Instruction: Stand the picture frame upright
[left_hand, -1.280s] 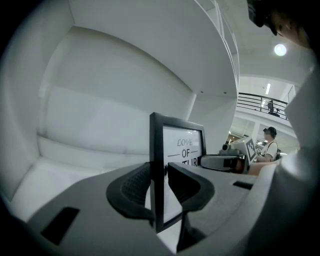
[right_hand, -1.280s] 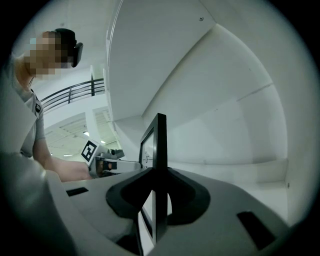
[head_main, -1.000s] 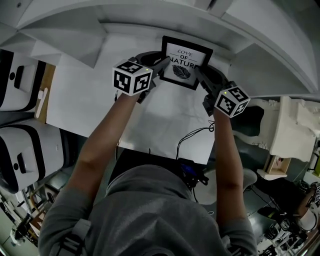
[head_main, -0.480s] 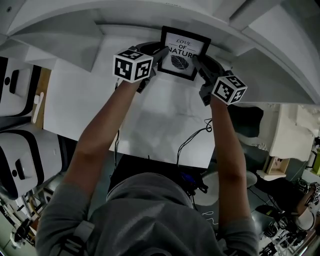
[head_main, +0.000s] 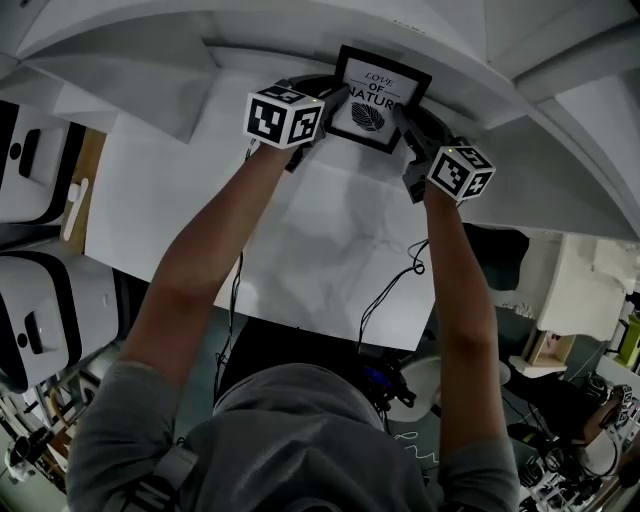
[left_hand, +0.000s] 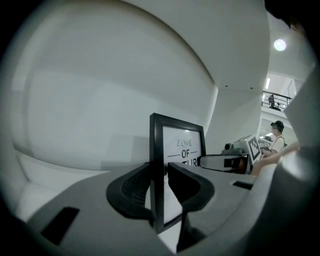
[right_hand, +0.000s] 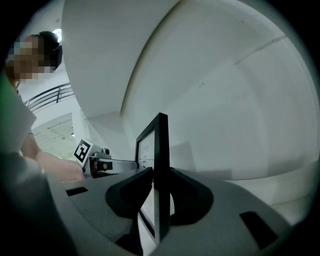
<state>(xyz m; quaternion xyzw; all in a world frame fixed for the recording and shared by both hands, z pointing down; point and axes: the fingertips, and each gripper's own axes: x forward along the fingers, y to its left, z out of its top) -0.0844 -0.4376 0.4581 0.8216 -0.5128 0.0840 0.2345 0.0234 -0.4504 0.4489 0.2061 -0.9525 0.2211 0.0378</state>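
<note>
Okay, quick notes: the picture frame (head_main: 378, 100) was pinched between both tools just in front of the curved wall (head_main: 250, 30), with its printed face turned away from the wall toward me. The left gripper (head_main: 335, 98) was clamped on the frame's left side rail. Its own view showed that black rail standing vertical between the two pads, the back pad flat on it and the front pad meeting it lower down. The right gripper (head_main: 402, 116) was on the opposite rail. Its jaws had just been easing a little wider, but the rail sat between them and both pads looked to be in contact, so I logged it as gripping. Both gripper views showed the frame upright, its long axis running up along the wall and not leaning that I could see. Its bottom edge dropped out of sight behind the jaws, so I couldn't tell whether it was resting on the table (head_main: 180, 190) below the wall or hanging just above it. The key relation was that the frame's plane ran roughly parallel to the wall, with one tool on each side of it, both pointing toward the wall and neither clearly nearer. My read was that the job was close to done. The next move likely needed the bottom edge seated, then each tool backed off sideways. The risk was the frame tipping if one side let go first.
</note>
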